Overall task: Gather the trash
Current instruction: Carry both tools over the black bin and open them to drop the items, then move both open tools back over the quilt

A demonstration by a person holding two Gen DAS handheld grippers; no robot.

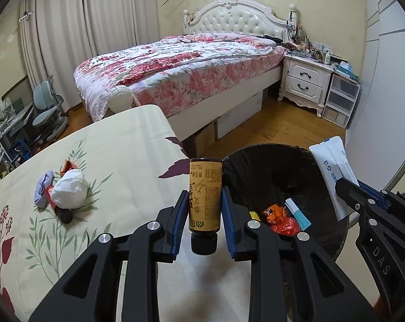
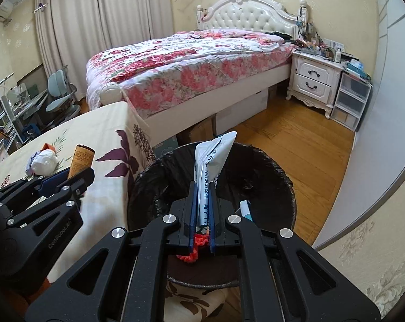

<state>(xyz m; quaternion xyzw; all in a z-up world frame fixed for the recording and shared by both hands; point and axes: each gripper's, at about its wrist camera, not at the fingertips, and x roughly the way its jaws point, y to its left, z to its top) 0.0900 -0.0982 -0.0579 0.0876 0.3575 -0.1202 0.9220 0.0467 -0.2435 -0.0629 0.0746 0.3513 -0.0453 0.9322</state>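
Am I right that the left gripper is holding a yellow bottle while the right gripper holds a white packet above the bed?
Not quite: the right gripper holds the white packet above the black bin, not the bed, as the right wrist view shows. The left gripper does hold the yellow bottle.

Soft, even daylight came through the drawn curtains [image 1: 68, 35] at left; the room was moderately bright. Shadows were faint. The black bin liner [image 2: 159, 177] read very dark with small glints. Both views were sharp centrally, strongly bowed by the fisheye, with black vignetted corners and a slightly soft periphery.
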